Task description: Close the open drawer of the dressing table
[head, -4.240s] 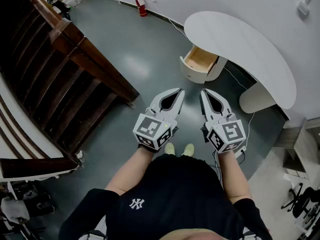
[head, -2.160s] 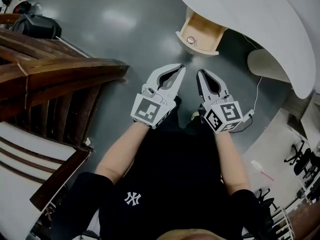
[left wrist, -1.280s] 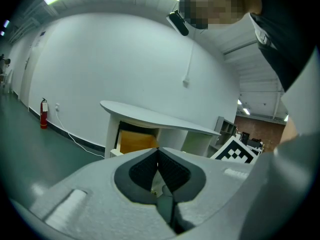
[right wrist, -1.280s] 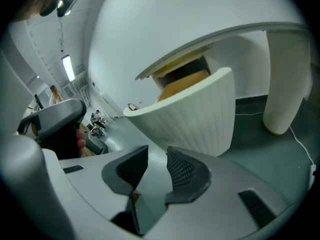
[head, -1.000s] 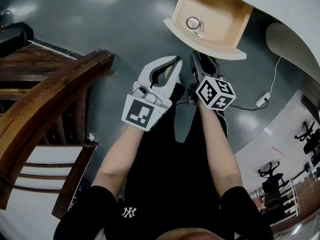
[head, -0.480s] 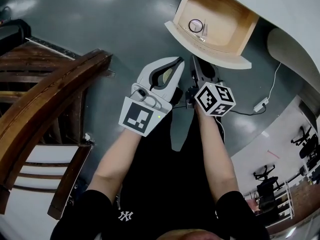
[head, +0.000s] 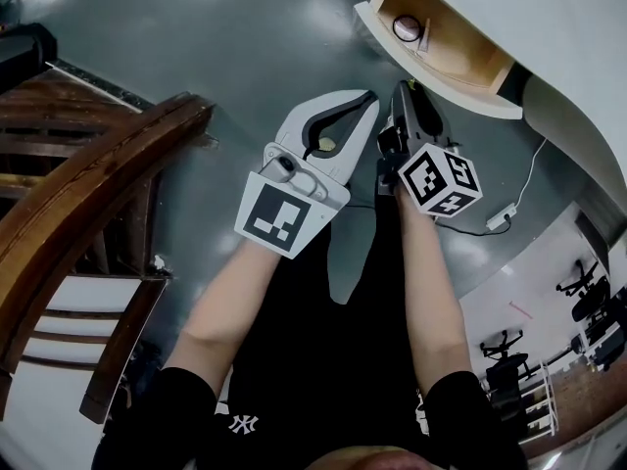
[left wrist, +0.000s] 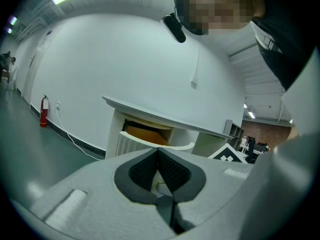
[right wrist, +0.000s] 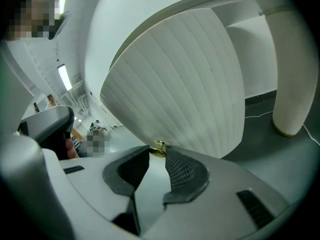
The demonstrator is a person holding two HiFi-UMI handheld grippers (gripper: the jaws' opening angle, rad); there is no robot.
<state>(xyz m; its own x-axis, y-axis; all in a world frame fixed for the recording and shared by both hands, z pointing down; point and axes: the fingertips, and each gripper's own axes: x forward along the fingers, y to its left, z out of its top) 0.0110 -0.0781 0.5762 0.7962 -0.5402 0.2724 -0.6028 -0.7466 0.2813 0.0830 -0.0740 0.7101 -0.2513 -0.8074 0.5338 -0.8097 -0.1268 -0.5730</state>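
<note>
The right hand-held gripper [head: 407, 94] has just been narrowing its jaws, and in its own view the tips now appear to pinch the small brass knob [right wrist: 159, 147] low on the ribbed white drawer front [right wrist: 185, 84]. A second ago it hung short of that front, jaws wider. Just beside it, the left hand-held gripper [head: 369, 97] is clenched on nothing, tips met, aimed at the same drawer [left wrist: 148, 133]. That drawer sits at the upper right of the head view, under the white table [head: 558, 27], with its wooden inside and a small round thing [head: 407, 28] showing, so it is not yet closed. My reading: the approach is over and contact is made — what remains is a straight push inward.
</note>
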